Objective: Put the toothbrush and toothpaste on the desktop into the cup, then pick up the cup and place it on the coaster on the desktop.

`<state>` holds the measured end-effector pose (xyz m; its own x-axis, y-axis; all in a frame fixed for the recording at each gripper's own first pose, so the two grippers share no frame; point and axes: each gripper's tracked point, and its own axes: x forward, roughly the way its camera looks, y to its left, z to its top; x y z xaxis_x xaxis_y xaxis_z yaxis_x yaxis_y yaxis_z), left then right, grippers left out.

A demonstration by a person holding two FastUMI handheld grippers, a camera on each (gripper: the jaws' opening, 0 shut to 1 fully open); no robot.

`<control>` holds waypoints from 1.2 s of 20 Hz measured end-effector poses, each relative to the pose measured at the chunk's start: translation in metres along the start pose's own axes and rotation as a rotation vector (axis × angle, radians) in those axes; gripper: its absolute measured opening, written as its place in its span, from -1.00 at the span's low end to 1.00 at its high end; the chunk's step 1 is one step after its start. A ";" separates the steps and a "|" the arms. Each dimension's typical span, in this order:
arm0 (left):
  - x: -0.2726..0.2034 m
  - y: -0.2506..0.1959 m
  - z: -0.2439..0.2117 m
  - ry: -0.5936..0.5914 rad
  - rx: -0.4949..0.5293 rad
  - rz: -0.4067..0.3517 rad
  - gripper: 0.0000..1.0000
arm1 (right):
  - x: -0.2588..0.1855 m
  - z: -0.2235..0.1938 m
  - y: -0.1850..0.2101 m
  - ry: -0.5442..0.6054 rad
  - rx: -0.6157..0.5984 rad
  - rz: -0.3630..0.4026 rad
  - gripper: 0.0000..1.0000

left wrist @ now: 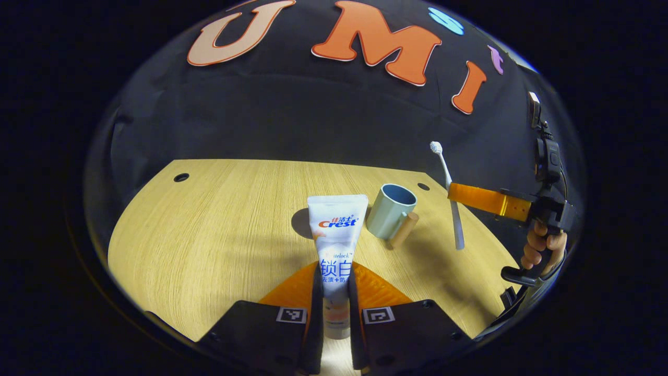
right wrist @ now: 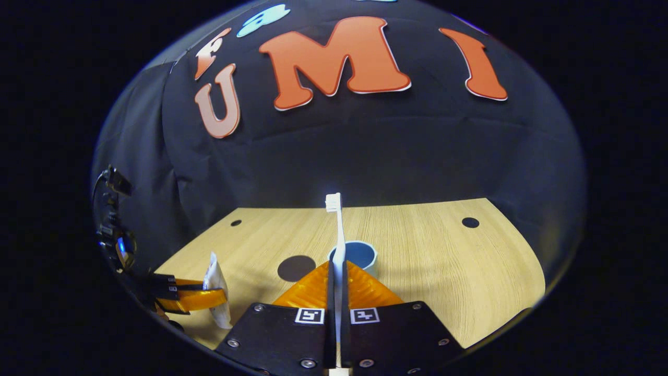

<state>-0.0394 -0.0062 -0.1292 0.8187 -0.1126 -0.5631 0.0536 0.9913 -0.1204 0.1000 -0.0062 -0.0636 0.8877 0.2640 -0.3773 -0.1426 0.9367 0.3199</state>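
My left gripper (left wrist: 334, 277) is shut on a white toothpaste tube (left wrist: 335, 235), held upright above the wooden desktop (left wrist: 219, 235). Just behind and right of the tube stands a pale green cup (left wrist: 390, 210) with a wooden handle. A dark round coaster (left wrist: 301, 223) lies partly hidden behind the tube. At the right, the right gripper (left wrist: 456, 198), held by a hand (left wrist: 540, 248), grips a white toothbrush (left wrist: 449, 183) upright, bristles up. In the right gripper view, my right gripper (right wrist: 337, 277) is shut on the toothbrush (right wrist: 338, 230), just in front of the cup (right wrist: 360, 255); the coaster (right wrist: 296, 268) lies left of it.
Small round holes (left wrist: 181, 177) mark the desktop's far corners, another hole (right wrist: 470, 222) at the far right. The left gripper (right wrist: 206, 298) with the toothpaste tube (right wrist: 216, 287) shows at the lower left of the right gripper view. Black cloth walls the booth behind the desktop.
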 end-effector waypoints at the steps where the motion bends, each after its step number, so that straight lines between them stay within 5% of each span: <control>1: -0.002 0.000 0.002 -0.012 0.002 -0.002 -0.50 | 0.005 0.007 -0.002 -0.028 0.004 0.002 -0.93; 13: -0.015 0.001 0.011 -0.074 0.020 -0.004 -0.50 | 0.039 0.064 -0.013 -0.328 -0.057 -0.009 -0.93; 24: -0.042 -0.014 0.037 -0.188 0.036 -0.013 -0.51 | 0.082 0.058 -0.008 -0.444 -0.073 0.081 -0.92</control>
<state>-0.0538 -0.0125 -0.0736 0.9099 -0.1141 -0.3987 0.0826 0.9920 -0.0953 0.1995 -0.0056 -0.0467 0.9719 0.2275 0.0604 -0.2353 0.9350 0.2652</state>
